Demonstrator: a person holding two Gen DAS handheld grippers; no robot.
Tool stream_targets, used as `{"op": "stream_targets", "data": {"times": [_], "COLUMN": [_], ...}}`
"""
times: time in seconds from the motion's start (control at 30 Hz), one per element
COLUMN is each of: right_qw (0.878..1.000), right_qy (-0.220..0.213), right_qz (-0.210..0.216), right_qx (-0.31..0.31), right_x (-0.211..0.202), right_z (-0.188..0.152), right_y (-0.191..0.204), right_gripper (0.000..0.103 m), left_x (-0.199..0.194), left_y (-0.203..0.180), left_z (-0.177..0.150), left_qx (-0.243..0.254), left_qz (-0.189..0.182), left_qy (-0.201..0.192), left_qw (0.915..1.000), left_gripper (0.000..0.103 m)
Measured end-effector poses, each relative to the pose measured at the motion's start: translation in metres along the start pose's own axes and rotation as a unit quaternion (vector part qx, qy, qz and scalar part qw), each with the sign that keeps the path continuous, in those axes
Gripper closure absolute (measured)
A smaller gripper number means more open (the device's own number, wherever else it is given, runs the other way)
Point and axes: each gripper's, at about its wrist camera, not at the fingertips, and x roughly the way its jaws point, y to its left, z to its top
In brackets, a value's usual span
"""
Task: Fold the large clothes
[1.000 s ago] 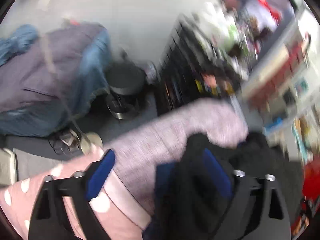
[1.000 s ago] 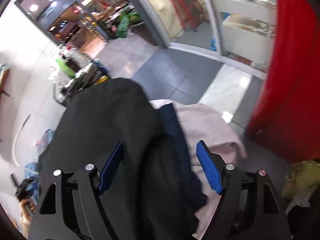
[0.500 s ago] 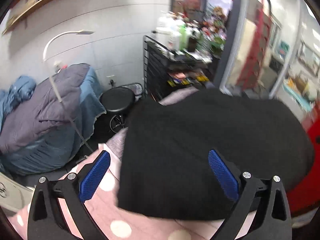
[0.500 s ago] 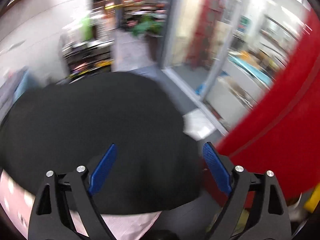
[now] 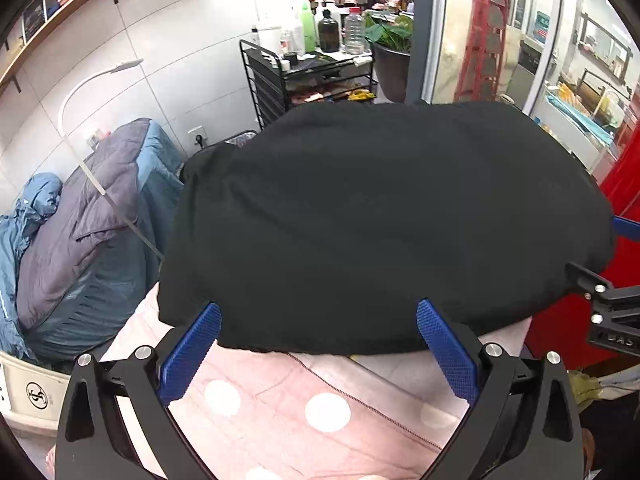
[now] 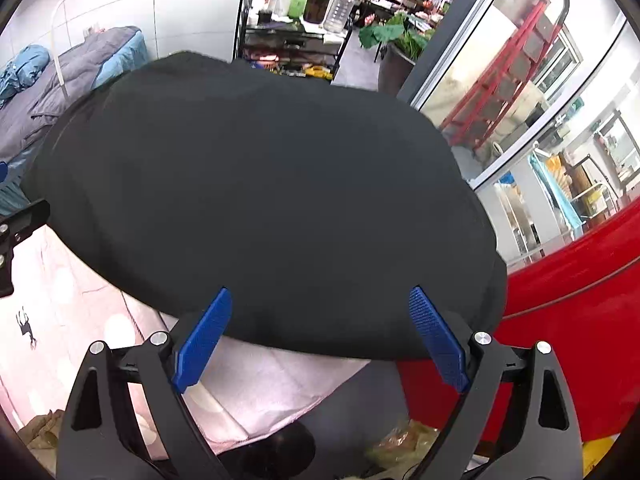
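A large black garment [image 5: 384, 224] lies spread flat on a pink polka-dot covered surface [image 5: 320, 412]; it also fills the right wrist view [image 6: 264, 200]. My left gripper [image 5: 318, 320] is open and empty, its blue pads at the garment's near edge. My right gripper [image 6: 320, 308] is open and empty at the garment's near right edge. The right gripper's body shows at the right edge of the left wrist view [image 5: 608, 308].
A black cart with bottles [image 5: 316, 60] stands behind. Blue-grey bedding [image 5: 80, 232] is piled at left beside a white lamp arm [image 5: 92, 80]. A red panel [image 6: 568, 300] is at right, a red ladder [image 6: 512, 68] and glass doors beyond.
The garment was bunched and in motion a second ago; now it lies spread flat. Both grippers have drawn back to its near edge, open.
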Motion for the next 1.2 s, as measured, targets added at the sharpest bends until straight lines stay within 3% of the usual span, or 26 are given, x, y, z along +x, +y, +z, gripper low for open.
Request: {"op": "stream_targets", "data": {"times": [0.3, 0.5, 0.67, 0.87, 1.2], "right_qw": [1.000, 1.000, 1.000, 1.000, 1.000], "right_qy": [0.010, 0.008, 0.012, 0.009, 0.006], "right_qz": [0.006, 0.003, 0.007, 0.010, 0.014], "right_qx": [0.010, 0.013, 0.017, 0.015, 0.017], "right_x": [0.003, 0.001, 0.004, 0.003, 0.002], "right_z": [-0.011, -0.011, -0.011, -0.006, -0.007], "right_y": [0.003, -0.001, -0.001, 0.001, 0.000], "right_gripper": [0.014, 0.014, 0.014, 0.014, 0.014], "left_x": [-0.002, -0.003, -0.005, -0.002, -0.005], "left_y": [-0.016, -0.016, -0.012, -0.013, -0.007], "left_z": [-0.016, -0.016, -0.017, -0.019, -0.018], "left_qx": [0.033, 0.031, 0.012, 0.019, 0.008], "left_qz": [0.007, 0.014, -0.006, 0.036, 0.038], "left_qy": [0.011, 0.009, 0.009, 0.018, 0.014], "left_qw": [0.9994, 0.9994, 0.9999, 0.9990, 0.9992], "left_gripper": [0.006, 0.006, 0.006, 0.006, 0.006]}}
